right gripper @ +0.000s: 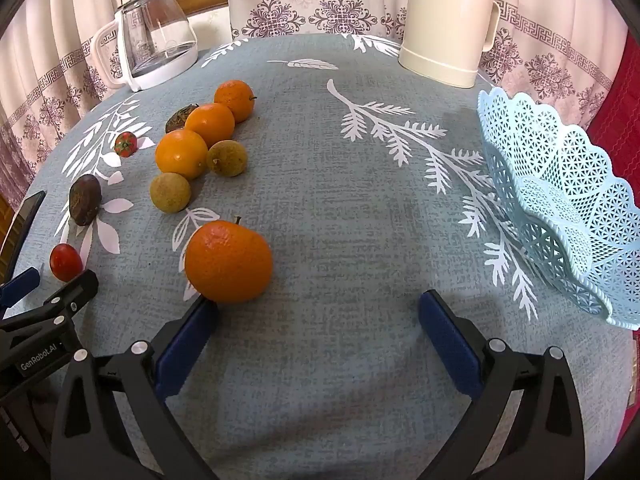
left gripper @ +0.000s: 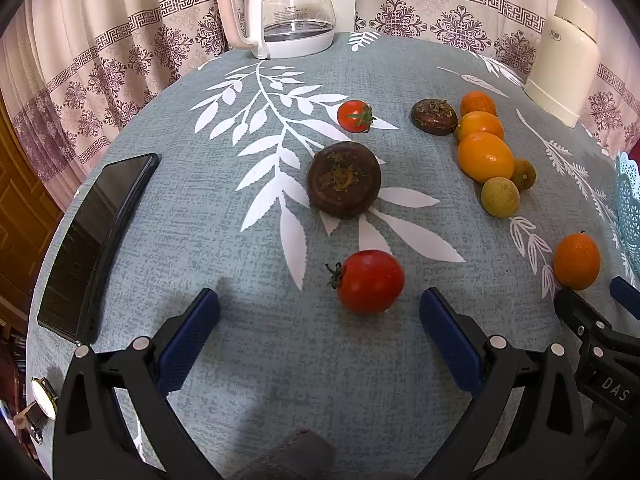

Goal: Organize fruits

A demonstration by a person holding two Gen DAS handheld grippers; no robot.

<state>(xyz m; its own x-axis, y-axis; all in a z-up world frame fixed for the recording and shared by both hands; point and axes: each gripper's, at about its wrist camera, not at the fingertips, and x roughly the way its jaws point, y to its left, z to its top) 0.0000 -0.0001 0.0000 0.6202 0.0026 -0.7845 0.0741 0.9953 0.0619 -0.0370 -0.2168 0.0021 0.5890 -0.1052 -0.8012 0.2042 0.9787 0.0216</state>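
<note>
Patterned curtains ring the bench (left gripper: 248, 352). The left gripper (left gripper: 320, 320) gapes wide, empty, near a tomato (left gripper: 370, 282) lying sideways, stem leftward. The right gripper (right gripper: 320, 316), also wide, sits beside an orange (right gripper: 229, 261), seemingly touching its left finger.

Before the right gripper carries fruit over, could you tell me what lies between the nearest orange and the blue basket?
Only bare tablecloth: in the right wrist view, nothing stands between the nearest orange and the blue basket.

Woven matt tablecloth (right gripper: 340, 208); glossy tomato (left gripper: 370, 282); perforated plastic basket (right gripper: 560, 200); clear glass kettle (left gripper: 294, 4).
</note>
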